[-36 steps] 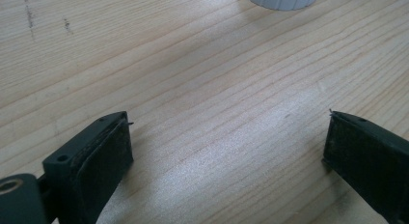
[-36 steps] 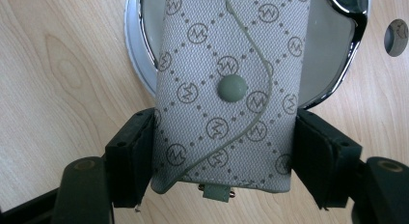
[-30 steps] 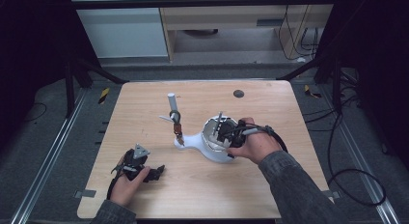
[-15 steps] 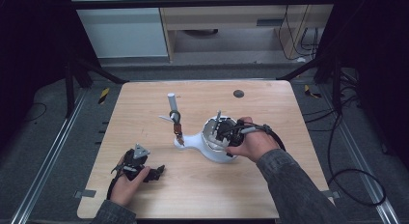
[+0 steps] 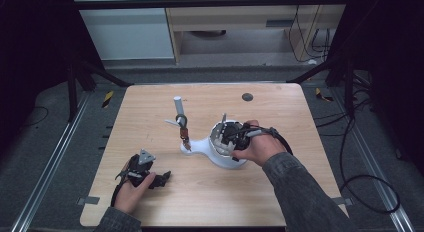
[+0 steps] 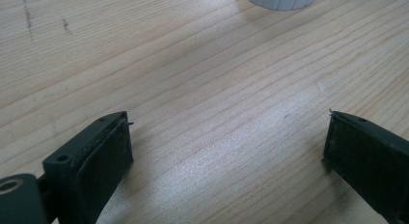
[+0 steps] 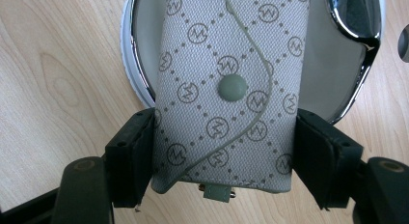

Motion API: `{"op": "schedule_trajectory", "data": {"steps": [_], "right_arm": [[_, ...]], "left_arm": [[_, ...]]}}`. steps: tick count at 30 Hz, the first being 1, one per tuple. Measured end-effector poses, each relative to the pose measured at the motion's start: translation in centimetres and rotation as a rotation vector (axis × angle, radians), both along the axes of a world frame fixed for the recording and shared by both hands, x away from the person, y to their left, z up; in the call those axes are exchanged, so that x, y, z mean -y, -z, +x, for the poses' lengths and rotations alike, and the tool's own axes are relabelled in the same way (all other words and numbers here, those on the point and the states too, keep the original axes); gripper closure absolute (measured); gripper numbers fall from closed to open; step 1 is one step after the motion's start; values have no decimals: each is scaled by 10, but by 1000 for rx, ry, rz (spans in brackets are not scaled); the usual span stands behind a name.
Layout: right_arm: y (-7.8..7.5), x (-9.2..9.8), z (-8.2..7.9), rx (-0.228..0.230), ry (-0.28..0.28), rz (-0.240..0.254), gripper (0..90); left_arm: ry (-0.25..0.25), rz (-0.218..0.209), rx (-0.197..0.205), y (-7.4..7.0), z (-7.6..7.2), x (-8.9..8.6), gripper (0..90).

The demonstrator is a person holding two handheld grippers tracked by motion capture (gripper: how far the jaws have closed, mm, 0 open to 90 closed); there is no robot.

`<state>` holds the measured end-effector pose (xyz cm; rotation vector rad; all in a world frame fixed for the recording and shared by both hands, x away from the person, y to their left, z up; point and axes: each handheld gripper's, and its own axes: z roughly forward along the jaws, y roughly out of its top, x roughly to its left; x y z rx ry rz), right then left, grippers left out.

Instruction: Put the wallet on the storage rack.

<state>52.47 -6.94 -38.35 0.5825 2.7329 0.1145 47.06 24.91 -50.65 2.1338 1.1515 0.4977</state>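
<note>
While over bowl (image 7: 135, 50), pouch (image 7: 226, 89) between right tongs (image 7: 224, 159).

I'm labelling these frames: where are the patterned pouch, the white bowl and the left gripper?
patterned pouch (image 7: 226, 89), right gripper view, on its snap button.
white bowl (image 7: 132, 84), right gripper view, on its left rim.
left gripper (image 5: 165, 177), high view, between its fingertips.

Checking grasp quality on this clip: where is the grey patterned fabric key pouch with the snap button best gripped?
Across its two long edges, below the snap, coming from its lower end, as the right gripper does. The grey patterned fabric key pouch is flat and narrow, so the jaws span its width while its upper end lies over the white chrome-rimmed bowl.
</note>
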Motion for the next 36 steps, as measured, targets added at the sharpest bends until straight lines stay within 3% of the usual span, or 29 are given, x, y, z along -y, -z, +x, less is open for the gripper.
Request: {"op": "schedule_trajectory", "data": {"steps": [6,7,36], "right_arm": [[0,-1,2,-1,12,19,270],[0,-1,2,11,20,35,207],[-8,2,-1,10,39,77,134]], "left_arm": [[1,1,2,0,0,0,24],[0,-1,0,0,0,0,24],[2,1,1,0,0,0,23]]}}
